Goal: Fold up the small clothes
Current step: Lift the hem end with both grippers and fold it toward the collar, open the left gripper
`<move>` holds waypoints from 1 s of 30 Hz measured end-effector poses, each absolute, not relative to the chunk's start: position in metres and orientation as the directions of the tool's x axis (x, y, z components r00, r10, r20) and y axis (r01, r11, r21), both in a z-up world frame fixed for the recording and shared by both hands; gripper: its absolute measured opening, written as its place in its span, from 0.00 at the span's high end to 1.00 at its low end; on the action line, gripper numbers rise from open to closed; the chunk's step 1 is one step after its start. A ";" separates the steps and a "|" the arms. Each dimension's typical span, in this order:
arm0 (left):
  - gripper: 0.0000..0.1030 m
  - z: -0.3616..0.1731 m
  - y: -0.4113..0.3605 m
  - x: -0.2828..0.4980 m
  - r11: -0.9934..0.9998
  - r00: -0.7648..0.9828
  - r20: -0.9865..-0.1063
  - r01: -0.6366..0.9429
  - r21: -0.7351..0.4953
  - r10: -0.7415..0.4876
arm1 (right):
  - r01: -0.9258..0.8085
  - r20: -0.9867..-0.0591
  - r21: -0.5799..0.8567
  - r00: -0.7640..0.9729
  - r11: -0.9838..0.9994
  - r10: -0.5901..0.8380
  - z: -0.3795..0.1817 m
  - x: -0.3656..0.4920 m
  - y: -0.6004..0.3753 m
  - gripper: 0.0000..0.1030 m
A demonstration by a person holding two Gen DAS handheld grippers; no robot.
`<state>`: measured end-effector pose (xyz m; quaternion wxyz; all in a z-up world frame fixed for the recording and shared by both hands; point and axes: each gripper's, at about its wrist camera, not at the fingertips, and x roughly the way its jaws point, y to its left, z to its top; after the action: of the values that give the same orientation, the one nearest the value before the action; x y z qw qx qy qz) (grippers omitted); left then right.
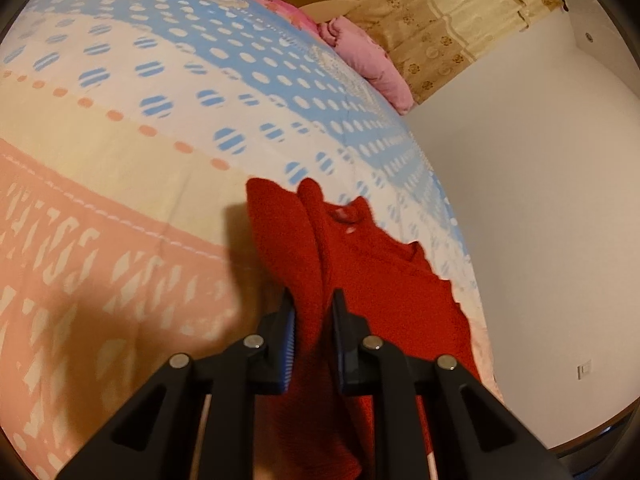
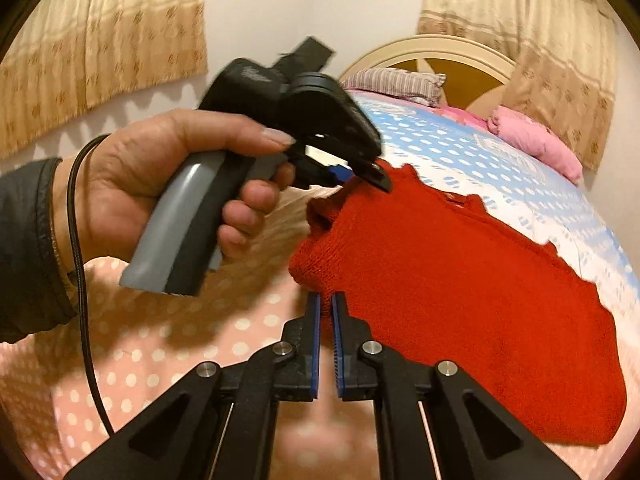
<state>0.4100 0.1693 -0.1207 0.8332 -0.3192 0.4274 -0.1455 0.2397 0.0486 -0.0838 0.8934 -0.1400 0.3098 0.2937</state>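
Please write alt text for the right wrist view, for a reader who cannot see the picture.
A red knitted garment lies on a dotted bedspread, pinched at its near corner by the right claw, which is shut on it. To the left, a hand holds the left claw, gripping another edge of the garment. Beyond are pink bedding, a headboard and curtains.

Bedspread (image 1: pixel 168 92), dotted blue, cream and pink bands, spreads beyond the claw | pink quilt (image 2: pixel 536 140) bundled far ahead, right of the claw | striped pillow (image 2: pixel 396 80) by arched headboard (image 2: pixel 432 46) | patterned curtains (image 2: pixel 100 40) above, white wall (image 1: pixel 520 200) right.
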 end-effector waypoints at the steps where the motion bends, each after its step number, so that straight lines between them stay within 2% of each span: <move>1: 0.84 -0.118 0.165 0.411 0.753 0.593 -0.617 -0.028 -0.657 -0.517 | -0.602 -0.629 -0.046 0.638 0.797 0.445 -0.081 0.241 0.040 0.96; 14: 0.85 -0.077 0.099 0.423 0.772 0.591 -0.602 0.057 -0.633 -0.537 | -0.524 -0.567 0.079 0.676 0.848 0.470 -0.057 0.247 -0.032 0.97; 30: 0.85 -0.065 0.002 0.442 0.762 0.534 -0.588 0.180 -0.623 -0.607 | -0.395 -0.524 0.187 0.734 0.900 0.431 -0.052 0.246 -0.127 0.97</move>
<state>0.4425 0.0018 -0.0649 0.8383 -0.2532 0.4219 -0.2348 0.2457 -0.1271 -0.0522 0.9307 0.0313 0.2892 0.2219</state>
